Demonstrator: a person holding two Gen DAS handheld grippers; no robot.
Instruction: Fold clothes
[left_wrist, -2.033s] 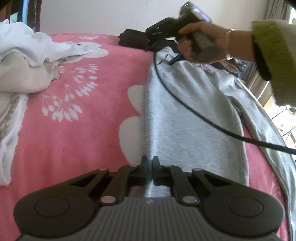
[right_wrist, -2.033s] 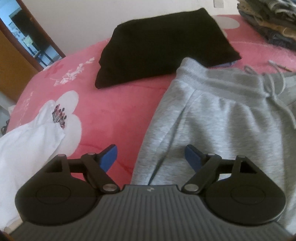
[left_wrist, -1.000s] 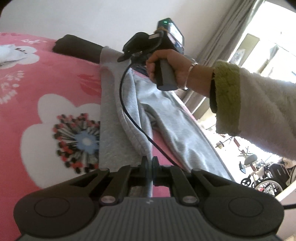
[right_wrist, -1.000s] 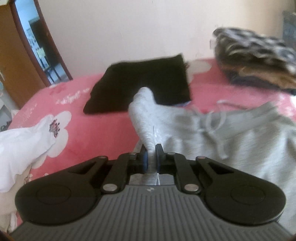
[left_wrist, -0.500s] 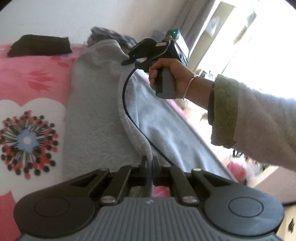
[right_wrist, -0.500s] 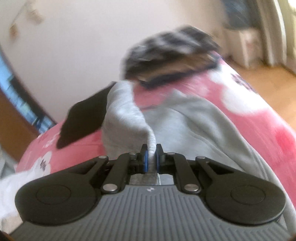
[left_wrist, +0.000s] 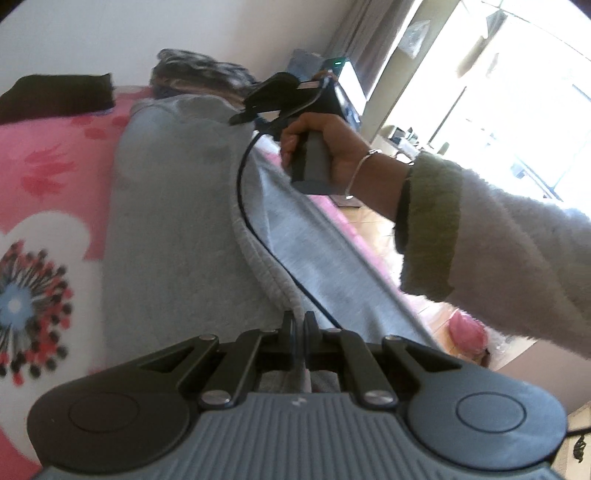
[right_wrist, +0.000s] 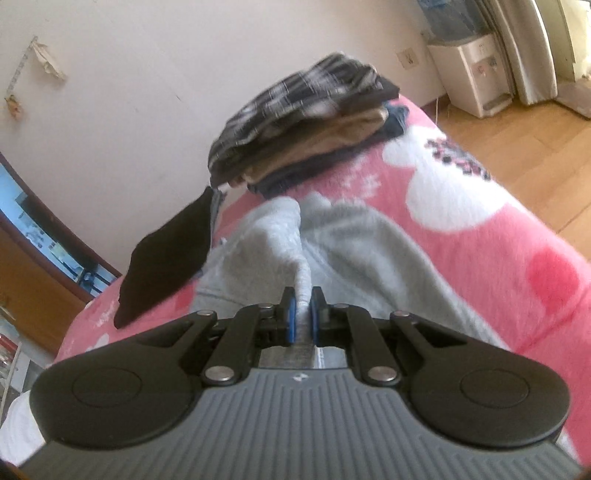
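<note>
Grey sweatpants (left_wrist: 177, 221) lie lengthwise on the pink flowered bed (left_wrist: 48, 173). My left gripper (left_wrist: 299, 325) is shut on the hem end of one leg, lifted and folded over toward the right. My right gripper (right_wrist: 302, 306) is shut on the waistband edge of the grey sweatpants (right_wrist: 354, 243), raised in a ridge above the rest of the garment. The right gripper also shows in the left wrist view (left_wrist: 266, 99), held by a hand over the waist end.
A folded black garment (right_wrist: 166, 254) lies near the wall. A stack of folded clothes (right_wrist: 303, 122) sits behind the waistband. The bed edge (right_wrist: 546, 236) drops to a wooden floor on the right. A black cable (left_wrist: 251, 206) hangs over the pants.
Both grippers, shut on the pants, have carried one side up and over toward the right. The right gripper closed on the waistband two seconds ago.
</note>
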